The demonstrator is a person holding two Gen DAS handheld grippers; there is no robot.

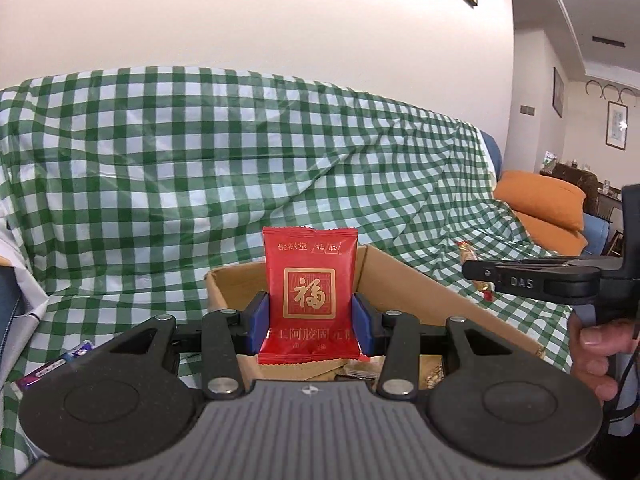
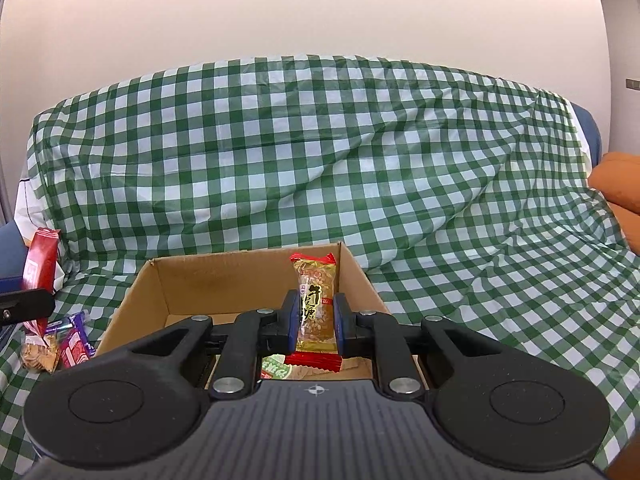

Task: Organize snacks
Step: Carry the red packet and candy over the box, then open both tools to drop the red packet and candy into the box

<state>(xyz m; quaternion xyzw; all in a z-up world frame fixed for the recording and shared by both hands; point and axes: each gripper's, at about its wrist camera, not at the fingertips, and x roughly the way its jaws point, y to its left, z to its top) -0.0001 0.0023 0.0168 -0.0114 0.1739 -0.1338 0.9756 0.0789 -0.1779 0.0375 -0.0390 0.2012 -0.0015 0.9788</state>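
Note:
My left gripper (image 1: pixel 310 320) is shut on a red snack packet (image 1: pixel 309 276) with gold characters and holds it upright above the near edge of an open cardboard box (image 1: pixel 404 280). My right gripper (image 2: pixel 317 320) is shut on a gold and red nougat candy bar (image 2: pixel 315 300), upright above the same box (image 2: pixel 188 280). Several wrapped snacks lie on the box floor. The red packet (image 2: pixel 40 260) also shows at the left of the right wrist view. The right gripper's body (image 1: pixel 560 280) shows at the right of the left wrist view.
A green and white checked cloth (image 2: pixel 320 160) covers the sofa under the box. Loose snacks (image 2: pixel 60 344) lie on the cloth left of the box. Purple wrappers (image 1: pixel 56 364) lie at the left. An orange cushion (image 1: pixel 548 208) sits far right.

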